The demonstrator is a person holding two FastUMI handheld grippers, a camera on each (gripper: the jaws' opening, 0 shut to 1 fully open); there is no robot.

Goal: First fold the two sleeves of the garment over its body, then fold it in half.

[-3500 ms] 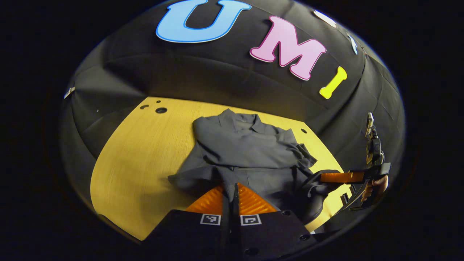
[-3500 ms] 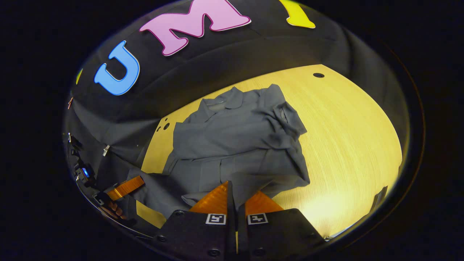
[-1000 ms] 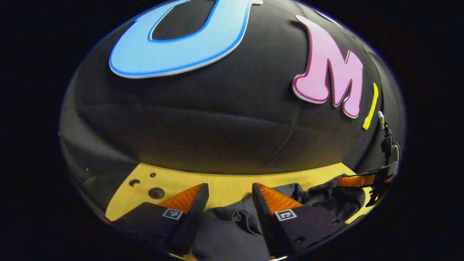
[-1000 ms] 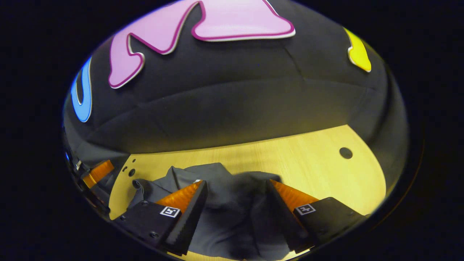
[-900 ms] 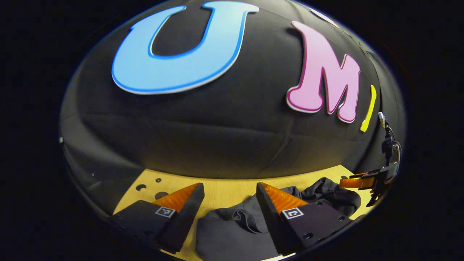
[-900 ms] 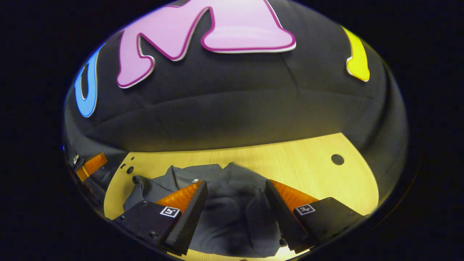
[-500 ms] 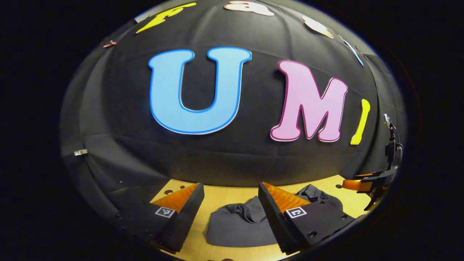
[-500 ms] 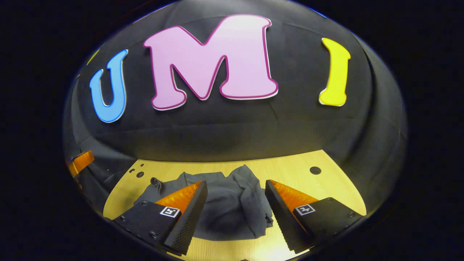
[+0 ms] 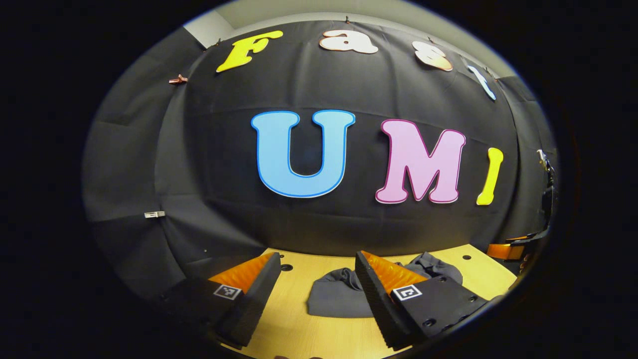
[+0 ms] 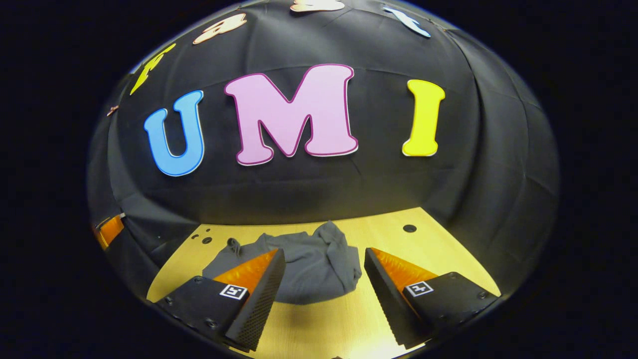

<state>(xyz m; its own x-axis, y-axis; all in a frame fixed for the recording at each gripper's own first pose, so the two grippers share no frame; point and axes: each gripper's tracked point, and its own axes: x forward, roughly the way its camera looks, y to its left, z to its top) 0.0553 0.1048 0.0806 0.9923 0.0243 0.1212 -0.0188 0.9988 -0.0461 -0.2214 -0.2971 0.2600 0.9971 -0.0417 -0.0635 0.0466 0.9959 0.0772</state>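
a dark grey garment (image 10: 304, 269) is lying in a compact, rumpled bundle on a pale wooden table (image 10: 438, 249), towards the back of the tabletop and close to the black cloth wall; in the left gripper view the same garment (image 9: 339, 296) is sitting just beyond the fingers, partly hidden behind one of them. the left gripper (image 9: 315, 294) is hovering above the near part of the table with its jaws spread wide and nothing between them. the right gripper (image 10: 321, 286) is likewise hanging wide apart and empty, with the bundle showing in the gap between its two fingers but not touching either. at the right edge of the left gripper view the other gripper is showing small and far off, too small to read its jaws from there. the bundle is looking folded over on itself, so the folding is probably done or nearly so, though the layers are uneven and bunched rather than flat. the fabric is appearing thin, soft and light, sagging into loose creases, so it would likely slump and slide out of shape if lifted from one point; a hemmed edge or a corner, pinched through all layers by both grippers well apart from each other, is seeming the safest hold
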